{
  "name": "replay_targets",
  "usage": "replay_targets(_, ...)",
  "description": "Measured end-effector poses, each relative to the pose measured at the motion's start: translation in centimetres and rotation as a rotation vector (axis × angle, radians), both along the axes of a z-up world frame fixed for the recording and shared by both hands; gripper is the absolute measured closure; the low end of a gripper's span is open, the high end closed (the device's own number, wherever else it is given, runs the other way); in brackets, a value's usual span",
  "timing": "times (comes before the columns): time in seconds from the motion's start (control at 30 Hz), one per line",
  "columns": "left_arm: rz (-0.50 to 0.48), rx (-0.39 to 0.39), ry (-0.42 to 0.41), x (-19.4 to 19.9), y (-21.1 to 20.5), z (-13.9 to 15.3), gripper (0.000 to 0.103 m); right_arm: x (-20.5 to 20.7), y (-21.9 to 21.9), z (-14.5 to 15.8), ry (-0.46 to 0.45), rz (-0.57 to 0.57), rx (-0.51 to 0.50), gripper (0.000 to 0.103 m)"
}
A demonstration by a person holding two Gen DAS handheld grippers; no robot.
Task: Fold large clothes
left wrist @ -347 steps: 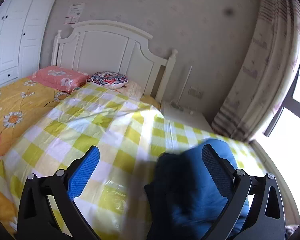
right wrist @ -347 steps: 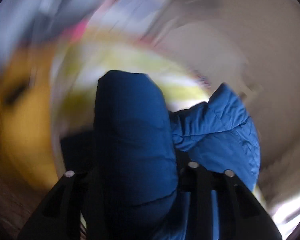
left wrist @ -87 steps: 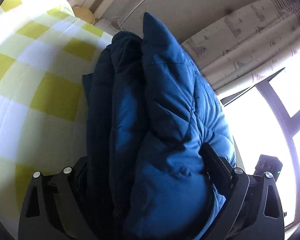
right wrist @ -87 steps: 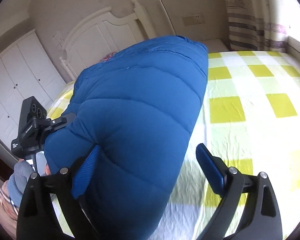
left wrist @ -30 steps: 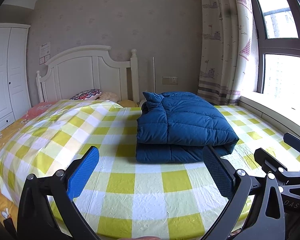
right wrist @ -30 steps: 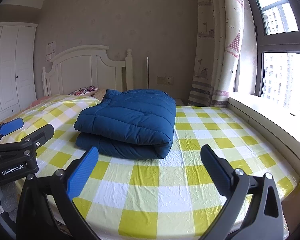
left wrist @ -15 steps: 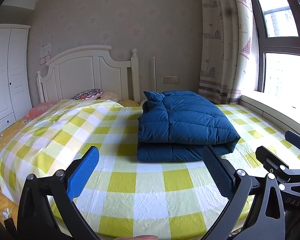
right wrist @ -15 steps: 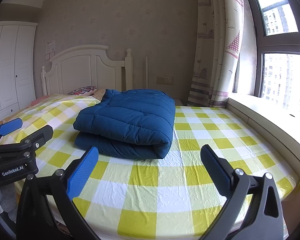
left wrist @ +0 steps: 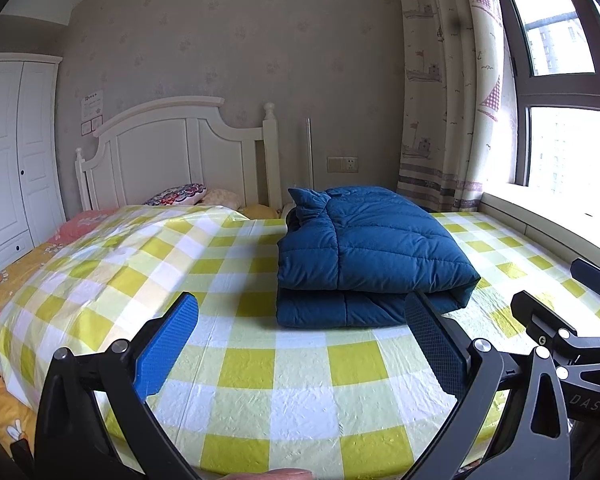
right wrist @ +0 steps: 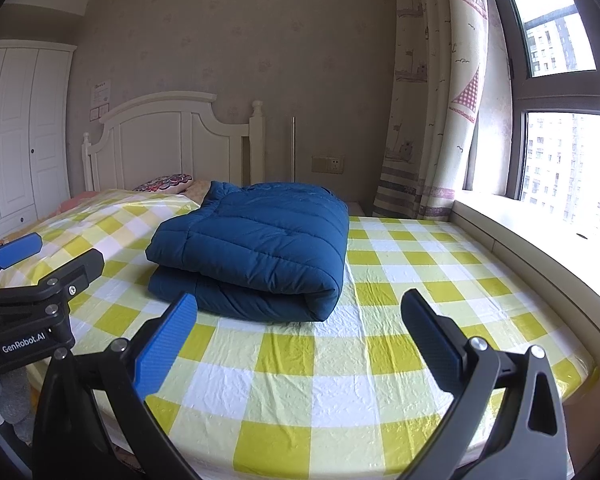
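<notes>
A blue quilted down jacket [left wrist: 364,252] lies folded in a thick rectangle on the yellow-and-white checked bed cover [left wrist: 300,384]; the right wrist view shows the jacket [right wrist: 256,248] too. My left gripper [left wrist: 300,344] hangs open at the foot of the bed, well short of the jacket, with nothing between its blue pads. My right gripper [right wrist: 296,340] is open too, empty, and also back from the jacket. The left gripper's body [right wrist: 32,300] shows at the left edge of the right wrist view.
A white headboard [left wrist: 172,152] and pillows [left wrist: 176,194] stand at the far end. White wardrobe doors [left wrist: 12,152] fill the left wall. A curtain [left wrist: 440,100] and a window with a sill [right wrist: 540,240] run along the right side of the bed.
Over the earlier frames the jacket went from held up in the grippers to lying folded on the bed. In the last second both grippers barely shifted.
</notes>
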State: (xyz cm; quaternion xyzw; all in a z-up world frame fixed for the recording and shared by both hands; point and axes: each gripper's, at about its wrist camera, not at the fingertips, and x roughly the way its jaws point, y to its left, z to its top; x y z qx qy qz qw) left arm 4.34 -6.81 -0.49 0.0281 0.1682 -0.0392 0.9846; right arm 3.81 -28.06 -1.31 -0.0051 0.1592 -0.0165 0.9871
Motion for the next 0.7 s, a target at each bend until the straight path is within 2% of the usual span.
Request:
replay_targets(0.33, -0.005, -0.010, -0.007, -0.1, 0.2, 0.0, 0.004, 0.1, -0.1, 0.0, 0.004, 0.005, -0.011, 0.002)
replay_targets(0.47, -0.011, -0.005, -0.037, -0.5, 0.1, -0.4, 0.004, 0.4, -0.3, -0.4, 0.019, 0.012, -0.017, 0.002)
replay_targets(0.53, -0.035, 0.004, -0.008, 0.0, -0.2, -0.7, 0.004, 0.6, -0.4, -0.6, 0.029, 0.015, -0.017, 0.002)
replay_targets(0.63, -0.066, 0.012, 0.111, 2.2, 0.5, -1.3, 0.004, 1.2, -0.6, -1.0, 0.060, 0.021, -0.037, 0.002)
replay_targets(0.7, -0.055, -0.011, 0.188, 4.4, 2.9, -1.5, 0.004, 2.1, -1.5, -1.2, 0.102, 0.033, -0.057, 0.002)
